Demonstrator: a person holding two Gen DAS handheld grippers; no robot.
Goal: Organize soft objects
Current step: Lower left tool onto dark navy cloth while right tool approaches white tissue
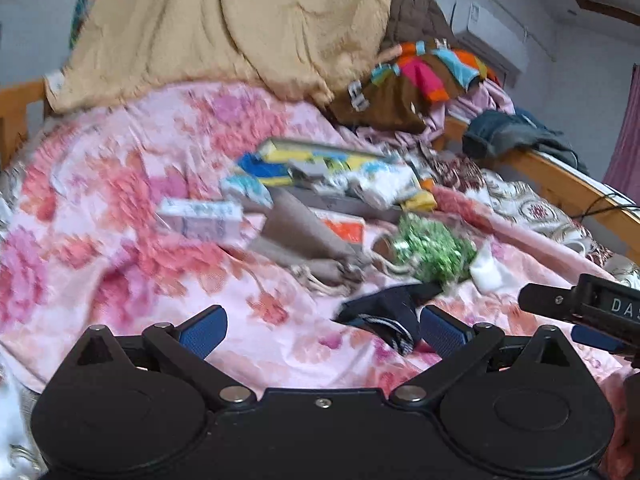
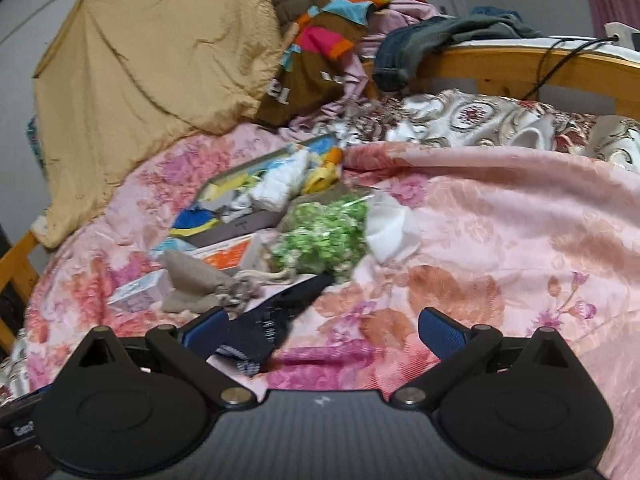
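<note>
Beside dark sock [image 1: 384,314], bare blanket [image 1: 120,208].

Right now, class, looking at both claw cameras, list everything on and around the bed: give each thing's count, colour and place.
Pink floral bedspread: one, covering the bed.
Tan quilt: one, heaped at the far end.
Brown garment with bright patches: one, right of the quilt.
Dark grey-blue clothing: one pile, draped over the wooden bed rail.
Flat boxes and packets: several, blue, yellow, white, orange, mid-bed; blurred.
Beige drawstring pouch: one, in front of the boxes.
Green shiny bundle: one, right of the pouch.
White cloth: one, beside the bundle.
Dark navy fabric piece: one, nearest the claws.
Left claw: open.
Right claw: open.
</note>
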